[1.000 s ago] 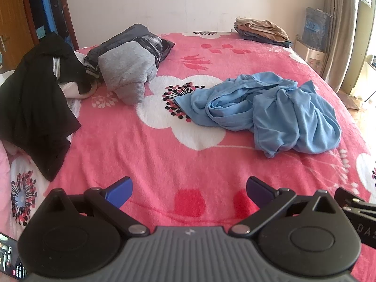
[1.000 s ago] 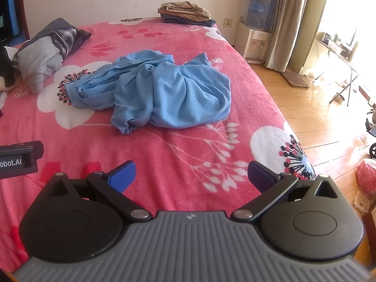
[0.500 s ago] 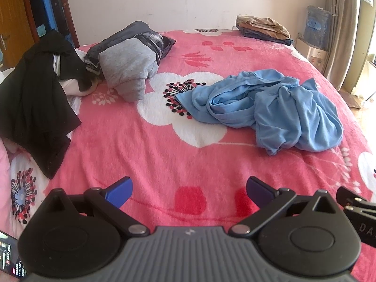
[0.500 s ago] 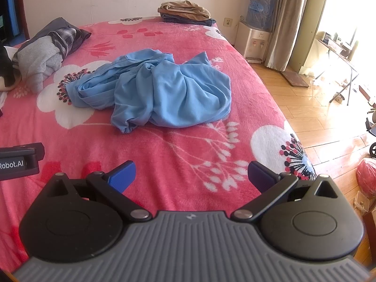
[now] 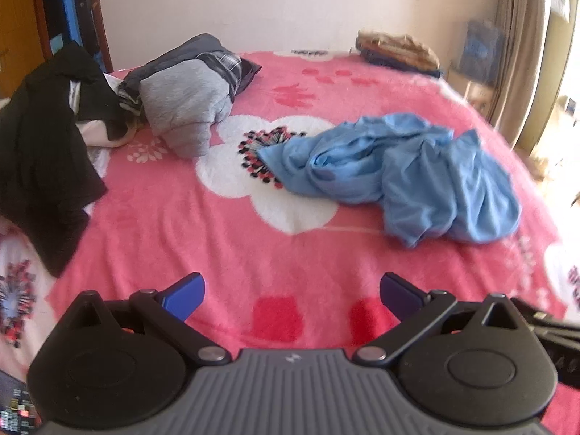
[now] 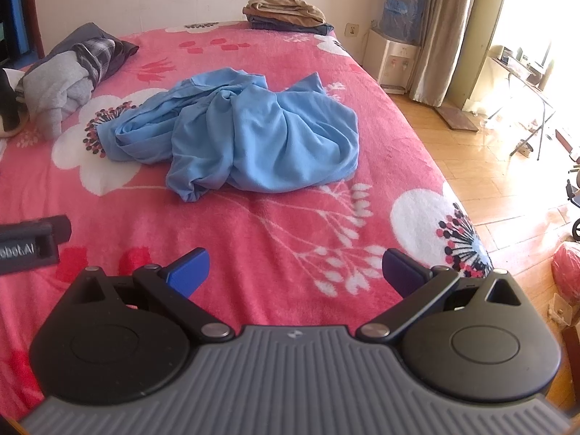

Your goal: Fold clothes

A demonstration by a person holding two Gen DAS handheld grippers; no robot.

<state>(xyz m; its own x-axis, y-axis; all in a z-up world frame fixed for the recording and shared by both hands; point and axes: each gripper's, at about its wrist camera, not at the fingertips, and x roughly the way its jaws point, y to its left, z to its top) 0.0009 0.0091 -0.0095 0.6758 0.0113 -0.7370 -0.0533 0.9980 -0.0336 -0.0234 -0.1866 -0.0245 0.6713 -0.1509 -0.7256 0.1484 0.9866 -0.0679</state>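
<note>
A crumpled light-blue garment (image 5: 398,170) (image 6: 246,134) lies in a heap in the middle of the pink flowered bed (image 5: 203,239) (image 6: 290,228). My left gripper (image 5: 291,295) hovers open over the bed's near part, well short of the garment, with nothing between its blue fingers. My right gripper (image 6: 295,272) is also open and empty, to the right of the left one, the garment ahead of it. Part of the other gripper's body shows at the edge of each view.
A grey and plaid clothes pile (image 5: 188,90) (image 6: 69,76) sits at the far left. Black clothing (image 5: 43,145) drapes over the left edge. Folded tan and dark clothes (image 5: 398,50) (image 6: 286,12) lie at the far end. A water dispenser (image 6: 397,54), curtain and wooden floor (image 6: 489,166) are to the right.
The left wrist view has shifted forward and down a little, so the blue garment sits slightly closer; that view is blurred by motion. The right gripper has hardly moved. Both grippers stay open.
</note>
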